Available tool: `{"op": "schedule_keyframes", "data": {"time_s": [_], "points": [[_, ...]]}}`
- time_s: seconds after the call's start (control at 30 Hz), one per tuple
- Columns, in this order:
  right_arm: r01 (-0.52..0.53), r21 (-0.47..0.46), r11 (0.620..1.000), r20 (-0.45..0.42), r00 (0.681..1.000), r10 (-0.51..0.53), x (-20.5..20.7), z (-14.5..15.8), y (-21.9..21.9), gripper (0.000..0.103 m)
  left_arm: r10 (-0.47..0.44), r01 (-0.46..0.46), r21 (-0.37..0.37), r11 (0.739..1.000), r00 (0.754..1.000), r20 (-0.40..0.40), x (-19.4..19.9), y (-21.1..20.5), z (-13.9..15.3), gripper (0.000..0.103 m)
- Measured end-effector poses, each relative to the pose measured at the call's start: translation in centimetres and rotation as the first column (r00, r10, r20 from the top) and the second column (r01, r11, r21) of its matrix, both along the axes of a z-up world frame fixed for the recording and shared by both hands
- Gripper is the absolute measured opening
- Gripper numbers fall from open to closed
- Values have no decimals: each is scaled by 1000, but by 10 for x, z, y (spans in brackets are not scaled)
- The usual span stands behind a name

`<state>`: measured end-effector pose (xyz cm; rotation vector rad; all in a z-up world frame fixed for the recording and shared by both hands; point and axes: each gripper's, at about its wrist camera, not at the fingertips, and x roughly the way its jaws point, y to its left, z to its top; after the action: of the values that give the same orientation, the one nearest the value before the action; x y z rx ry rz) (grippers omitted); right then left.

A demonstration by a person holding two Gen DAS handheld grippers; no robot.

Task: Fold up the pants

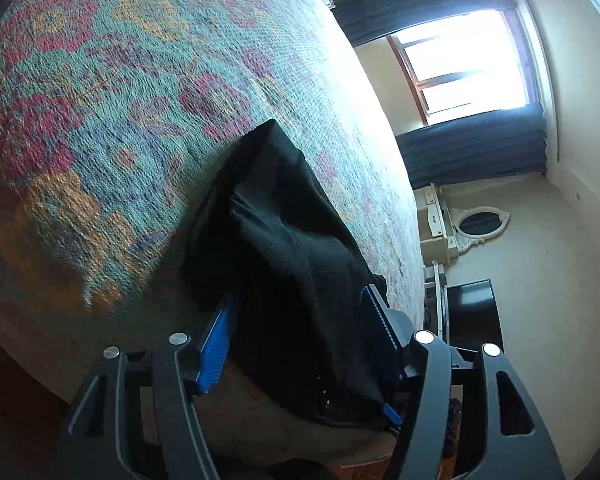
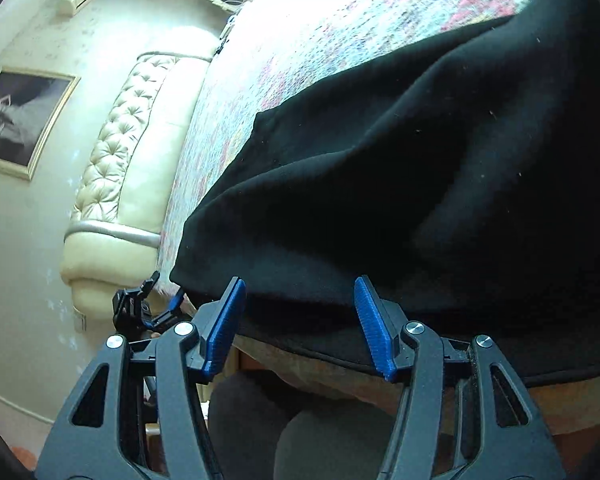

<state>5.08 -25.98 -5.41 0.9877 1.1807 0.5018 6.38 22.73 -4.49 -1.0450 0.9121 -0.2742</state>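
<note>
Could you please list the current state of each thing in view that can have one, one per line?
black pants: spread on the bed, rumpled, one edge draped between the left gripper's jaws.
left gripper: open, jaws apart around the cloth.
right gripper: open, at the near edge of the pants.
curtains: drawn apart.
TV: screen dark.

Matt black fleece-like pants point(image 2: 420, 184), flecked with pale lint, lie on a coarse woven bedspread point(image 1: 120, 120) at upper left. The left gripper point(image 1: 300, 344) and right gripper point(image 2: 300, 324) show matt black plastic arms, ribbed blue plastic pads and shiny metal pins. At left, a glossy tufted cream headboard point(image 2: 116, 160).
</note>
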Motion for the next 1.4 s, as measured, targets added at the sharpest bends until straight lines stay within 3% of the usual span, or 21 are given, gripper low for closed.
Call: {"op": "schedule_keyframes", "data": {"time_s": [0.1, 0.23, 0.3, 0.53, 0.7, 1.03, 1.13, 1.23, 1.3, 1.33, 1.4], "points": [[43, 35, 998, -19, 999, -43, -4, -3, -4, 58, 81, -81, -1, 997, 996, -20, -7, -3, 9, 61], [81, 53, 995, -41, 996, -78, -4, -8, -9, 60, 58, -59, 85, 995, 998, 19, -5, -9, 23, 62], [108, 63, 992, -54, 993, -105, -10, -11, -13, 60, 59, -56, 124, 991, 998, -17, -1, -15, 17, 62], [194, 66, 979, -68, 980, -189, -12, -13, -15, 64, 126, -110, 118, 987, 982, -138, 12, -21, -12, 61], [322, 91, 942, -143, 941, -308, -35, -14, -17, 64, 152, -133, 121, 984, 976, -157, 9, -18, -13, 61], [464, 132, 876, -172, 881, -441, -67, -24, -6, 64, 136, -118, 134, 984, 981, -139, 2, -25, -13, 61], [483, 136, 865, -145, 873, -465, -60, -27, -2, 63, 127, -105, 155, 982, 983, -134, 1, -30, -10, 62], [507, 119, 854, -147, 859, -490, -50, -34, 1, 46, 113, -87, 195, 977, 986, -125, 1, -35, -6, 58], [516, 113, 849, -164, 852, -497, -47, -42, 2, 14, 94, -58, 265, 962, 988, -125, 2, -40, -2, 30], [520, 114, 847, -176, 849, -498, -48, -45, 4, 11, 88, -45, 298, 953, 987, -134, 3, -41, -2, 16], [521, 128, 844, -172, 850, -498, -53, -43, 6, 8, 107, -64, 277, 959, 984, -144, -3, -35, -4, 12]]}}
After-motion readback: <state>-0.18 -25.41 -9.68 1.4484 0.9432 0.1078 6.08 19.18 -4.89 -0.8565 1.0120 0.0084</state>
